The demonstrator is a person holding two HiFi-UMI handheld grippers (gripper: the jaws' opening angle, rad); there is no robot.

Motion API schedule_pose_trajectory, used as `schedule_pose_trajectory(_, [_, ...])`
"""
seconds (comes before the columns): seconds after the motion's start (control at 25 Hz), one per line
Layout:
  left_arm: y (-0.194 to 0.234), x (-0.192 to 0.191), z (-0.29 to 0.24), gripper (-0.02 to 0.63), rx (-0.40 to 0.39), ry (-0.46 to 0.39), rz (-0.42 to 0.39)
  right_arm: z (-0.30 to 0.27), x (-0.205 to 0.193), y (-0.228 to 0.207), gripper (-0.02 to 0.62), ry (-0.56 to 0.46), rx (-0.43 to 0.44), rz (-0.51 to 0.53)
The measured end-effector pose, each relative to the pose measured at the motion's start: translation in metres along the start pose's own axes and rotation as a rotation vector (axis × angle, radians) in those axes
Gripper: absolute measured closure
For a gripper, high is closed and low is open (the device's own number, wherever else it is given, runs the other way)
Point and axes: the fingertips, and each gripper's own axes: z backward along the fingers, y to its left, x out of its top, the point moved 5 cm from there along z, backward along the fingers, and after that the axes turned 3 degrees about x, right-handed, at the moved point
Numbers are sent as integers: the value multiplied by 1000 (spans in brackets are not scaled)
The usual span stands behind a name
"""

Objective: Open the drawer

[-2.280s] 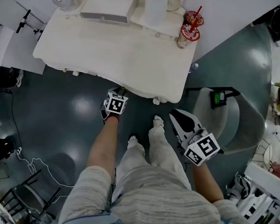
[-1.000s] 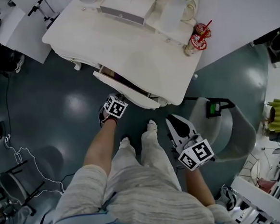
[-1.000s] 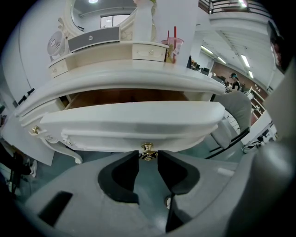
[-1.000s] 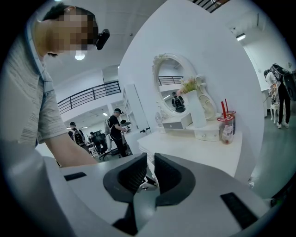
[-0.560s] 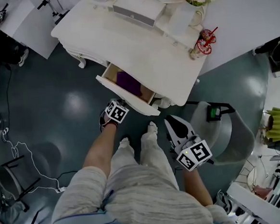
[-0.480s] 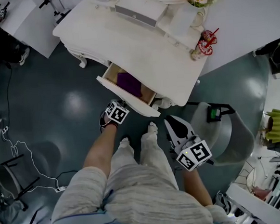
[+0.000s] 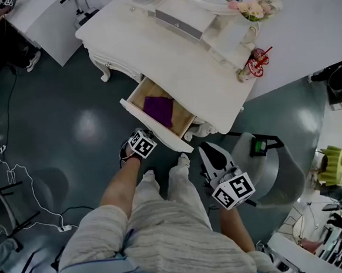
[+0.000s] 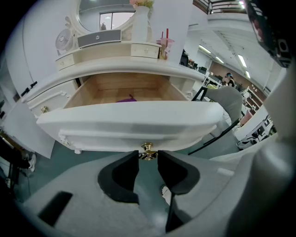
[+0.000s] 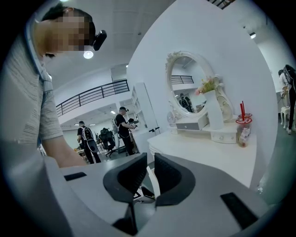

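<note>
The left gripper (image 8: 148,156) is pinching the small brass knob (image 8: 148,149) at the lower middle of its own view, with the knob sitting right at the tips of its jaws. The drawer (image 8: 129,121) is standing well out from under the white dressing table (image 7: 183,61), left of centre in the head view, and a purple cloth (image 7: 158,108) is lying inside. Since the hold is only at the tips, the pull is probably going best if it is running straight back and level, without twisting the knob, and easing off before the drawer leaves the table. The right gripper (image 9: 147,173) is hanging idle with its jaws a little apart and gripping nothing. In the head view the marker cube is covering the left jaws and the knob. The tabletop is hiding the back of the drawer, so how much travel is remaining is hard to judge. A pale strip is showing behind the right jaws, too unclear to name.
</note>
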Motion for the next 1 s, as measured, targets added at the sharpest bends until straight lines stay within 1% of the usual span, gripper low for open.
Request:
schedule_pose_trajectory(0.84, [-9,-46,22,468,-9,-19,9,-28,-10,49,583,50,83,17])
schedule_pose_trajectory(1.0, [-11,-48,23,468,-4,-21,18,-29,-13,55,583,57,93,23])
